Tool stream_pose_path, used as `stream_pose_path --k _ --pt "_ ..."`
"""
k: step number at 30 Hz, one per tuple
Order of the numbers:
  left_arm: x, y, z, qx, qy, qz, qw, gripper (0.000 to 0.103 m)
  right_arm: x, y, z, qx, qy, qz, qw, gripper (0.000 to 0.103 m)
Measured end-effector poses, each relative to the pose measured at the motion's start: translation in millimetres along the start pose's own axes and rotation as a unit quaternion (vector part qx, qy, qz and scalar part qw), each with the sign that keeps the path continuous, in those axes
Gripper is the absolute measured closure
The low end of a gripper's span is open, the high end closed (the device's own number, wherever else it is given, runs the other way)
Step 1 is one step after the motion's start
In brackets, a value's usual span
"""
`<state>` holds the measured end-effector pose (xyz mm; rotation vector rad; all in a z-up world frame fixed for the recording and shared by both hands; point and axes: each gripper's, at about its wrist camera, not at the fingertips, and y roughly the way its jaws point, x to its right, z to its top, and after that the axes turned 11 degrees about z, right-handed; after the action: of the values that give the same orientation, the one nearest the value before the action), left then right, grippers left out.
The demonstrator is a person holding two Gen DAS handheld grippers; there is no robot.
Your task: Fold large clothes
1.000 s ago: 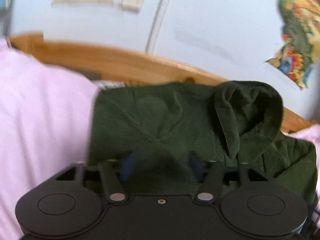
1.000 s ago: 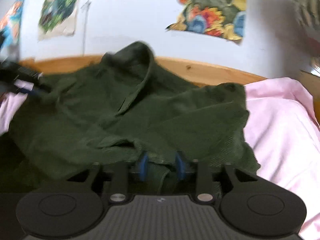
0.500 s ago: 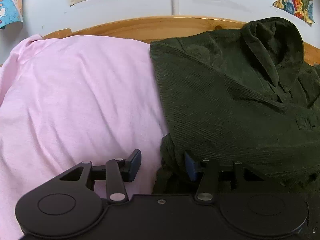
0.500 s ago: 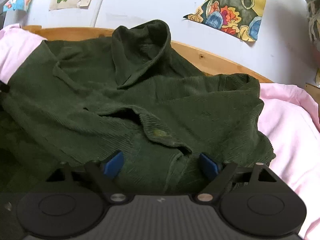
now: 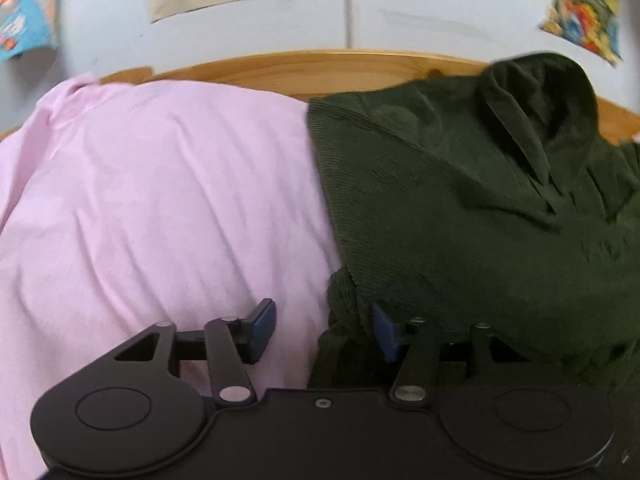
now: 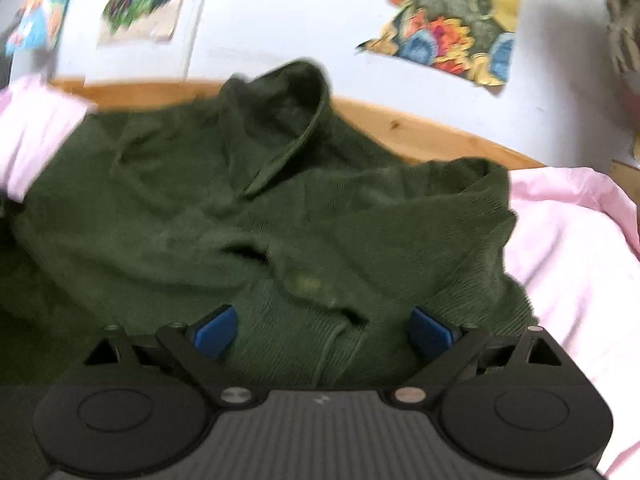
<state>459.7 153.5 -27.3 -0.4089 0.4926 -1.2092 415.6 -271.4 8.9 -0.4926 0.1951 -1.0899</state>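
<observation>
A dark green corduroy shirt point(image 5: 472, 208) lies partly folded on the pink bedsheet point(image 5: 168, 208), its collar point(image 5: 536, 120) toward the wooden headboard. My left gripper point(image 5: 324, 330) is open at the shirt's left edge; a bunched fold of cloth lies between its jaws, against the right pad. In the right wrist view the same shirt point(image 6: 256, 216) fills the middle. My right gripper point(image 6: 324, 334) is open wide over the shirt's near edge, with cloth between the blue pads but not clamped.
A wooden headboard point(image 5: 304, 68) runs behind the bed under a white wall with colourful paper pictures point(image 6: 452, 32). Pink sheet point(image 6: 576, 248) shows to the right of the shirt in the right wrist view.
Both grippers were shut on the shirt a second ago and have opened, letting it drop onto the bed. Since half a second ago both have shifted only slightly.
</observation>
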Motion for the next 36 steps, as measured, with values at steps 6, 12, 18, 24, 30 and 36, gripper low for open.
stream_pose_path --k 6,12,18,24,30,36 --pt "28 -20 11 0.02 -0.036 0.024 0.9989 0.013 14 6 61 0.058 0.018 -0.011 0.998 0.0" --pt "56 -36 9 0.014 -0.053 -0.043 0.9975 0.012 19 79 142 0.058 0.038 0.001 0.998 0.01" --pt "56 -45 1 0.025 -0.04 -0.058 0.9972 0.009 28 144 189 0.05 0.054 -0.015 0.997 0.035" --pt "38 -44 4 0.028 -0.089 -0.075 0.9928 0.009 20 143 185 0.063 0.014 0.005 0.998 0.098" --pt "36 -54 12 0.071 -0.089 -0.101 0.9883 0.01 -19 77 143 0.105 -0.098 0.029 0.989 0.098" --pt "51 -58 18 0.172 -0.025 -0.201 0.964 0.012 -23 11 118 0.123 -0.068 0.067 0.988 0.098"
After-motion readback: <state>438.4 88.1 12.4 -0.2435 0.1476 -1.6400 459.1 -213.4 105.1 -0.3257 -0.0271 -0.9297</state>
